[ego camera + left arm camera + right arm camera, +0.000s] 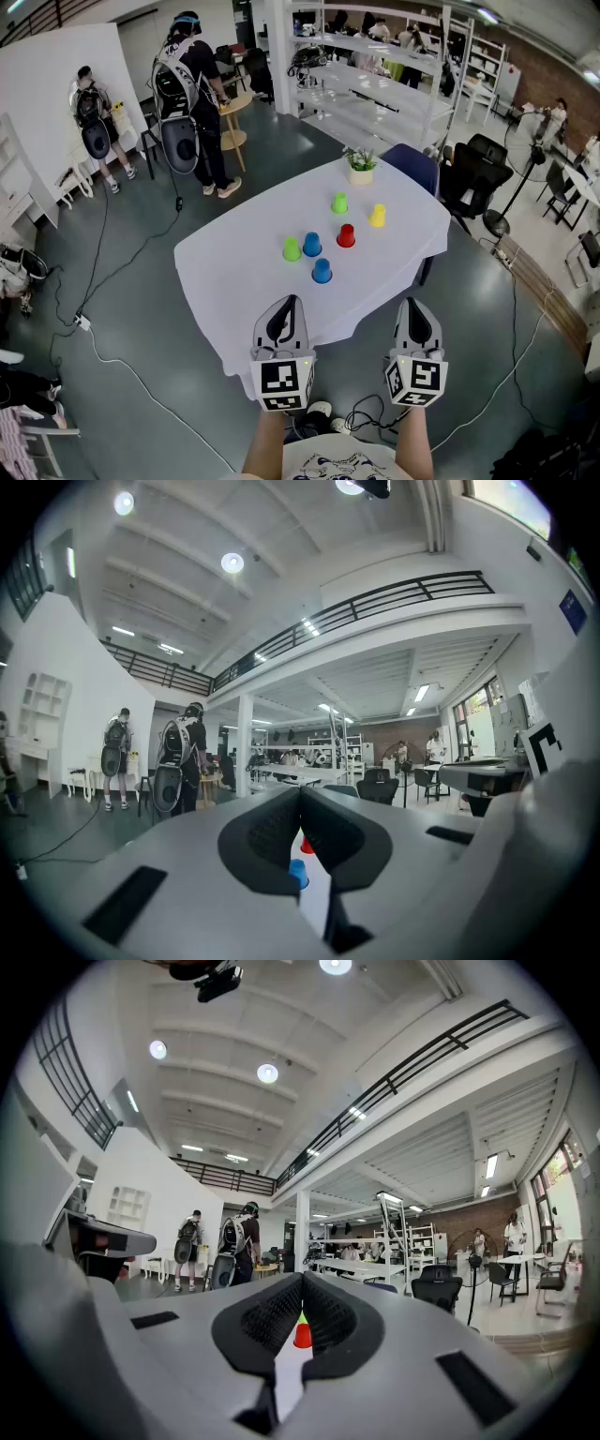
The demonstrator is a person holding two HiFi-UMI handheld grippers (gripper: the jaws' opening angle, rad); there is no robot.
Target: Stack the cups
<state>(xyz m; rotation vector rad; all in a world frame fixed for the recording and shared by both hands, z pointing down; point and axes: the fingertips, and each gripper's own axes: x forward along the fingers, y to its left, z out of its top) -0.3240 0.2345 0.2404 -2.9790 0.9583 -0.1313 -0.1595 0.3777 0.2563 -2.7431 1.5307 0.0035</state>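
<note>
Jaws, left: the left gripper (pixel 301 796) is seen shut, pad against pad, with nothing held.
Jaws, right: the right gripper (pixel 302 1284) is likewise shut and empty.
Position of grippers: both are held level over the near edge of the table (pixel 216 281), side by side, touching nothing.
Cups: six are counted on the white cloth, each standing alone, none stacked: near blue cup (pixel 322 271), second blue cup (pixel 311 245), light green cup (pixel 292 248), red cup (pixel 346 235), green cup (pixel 338 202), yellow cup (pixel 377 216).
Axis: every cup stands with its long axis vertical, apparently mouth down.
Bearing from jaws: all cups lie ahead of both grippers, further onto the table; the near blue cup is sighted just below the left jaw line, the red cup just below the right.
Nearer gripper: the left is judged closer to the near blue cup.
Requirement judged: the jaws must be opened before any cup can be taken.
Other: a potted plant (pixel 360 167) is set at the far edge.
</note>
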